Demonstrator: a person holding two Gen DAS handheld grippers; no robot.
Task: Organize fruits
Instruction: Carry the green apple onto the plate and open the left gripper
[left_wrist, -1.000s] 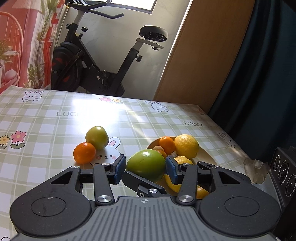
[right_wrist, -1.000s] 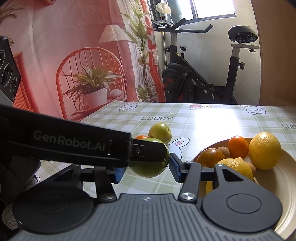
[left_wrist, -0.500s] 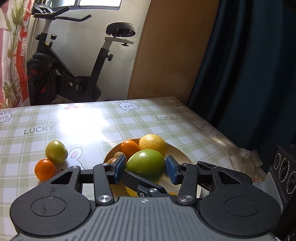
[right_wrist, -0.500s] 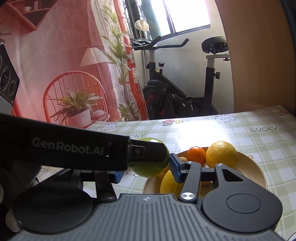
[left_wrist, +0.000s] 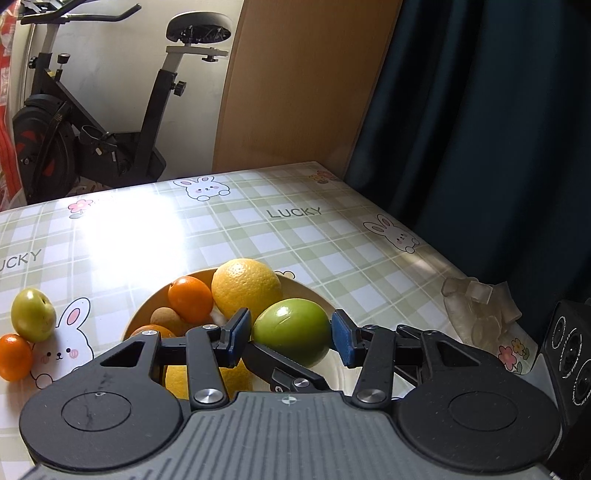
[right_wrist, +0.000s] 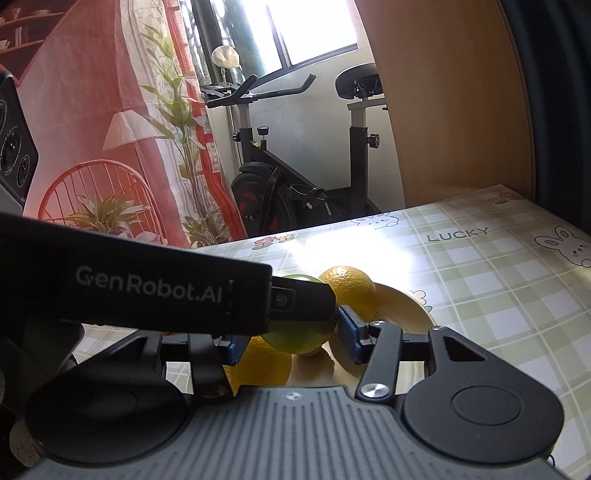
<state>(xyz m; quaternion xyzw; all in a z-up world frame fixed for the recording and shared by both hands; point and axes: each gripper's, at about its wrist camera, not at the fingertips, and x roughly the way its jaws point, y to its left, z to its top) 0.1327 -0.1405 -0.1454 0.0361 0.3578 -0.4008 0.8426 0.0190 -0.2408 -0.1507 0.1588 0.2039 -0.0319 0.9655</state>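
Since the earlier frames the large green fruit (left_wrist: 291, 338) has been carried sideways from above the bare tablecloth beside the plate to a spot over the plate (left_wrist: 136, 325), so that the small green fruit (left_wrist: 32, 314) and the small orange (left_wrist: 14, 356) on the cloth are now seen far off to the left of the left gripper (left_wrist: 291, 341). The green fruit is clamped between both pairs of blue pads at once: the left gripper is partly closed, with a pad pressed on each side of it, and the right gripper (right_wrist: 291, 334) is likewise partly closed around the same fruit (right_wrist: 295, 338), one finger of the left gripper being laid across its upper face. Just ahead of the held fruit a big yellow citrus (left_wrist: 246, 288) is seen in the plate, with a mandarin (left_wrist: 190, 299) to its left and a small brown fruit (left_wrist: 164, 319) nearer; another yellow fruit (right_wrist: 258, 363) lies beneath the left pad of the right gripper
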